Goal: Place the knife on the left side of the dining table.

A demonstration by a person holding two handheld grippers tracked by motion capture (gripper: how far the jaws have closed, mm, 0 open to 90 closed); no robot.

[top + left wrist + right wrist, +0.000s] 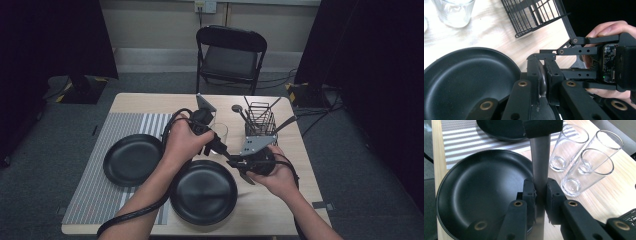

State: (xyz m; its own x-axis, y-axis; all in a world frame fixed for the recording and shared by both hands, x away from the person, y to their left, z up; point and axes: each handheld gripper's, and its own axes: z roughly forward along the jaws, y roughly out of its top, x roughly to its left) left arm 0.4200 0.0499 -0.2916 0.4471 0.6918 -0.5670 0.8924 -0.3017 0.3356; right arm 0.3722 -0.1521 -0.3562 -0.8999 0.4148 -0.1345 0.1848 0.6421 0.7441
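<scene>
Hand-held gripper on the right [540, 195] pinching a grey metal utensil handle [540, 162], long axis running straight away toward twelve o'clock. Left hand-held gripper [543, 75] clamped on the same handle's far end, meeting the right one jaw to jaw above the near black plate [202, 192]. Both equally near. At one o'clock, three glasses [584, 167]; further off on the worktop [295, 165], wire caddy [260, 121], second plate [132, 159] on striped mat [95, 185].
</scene>
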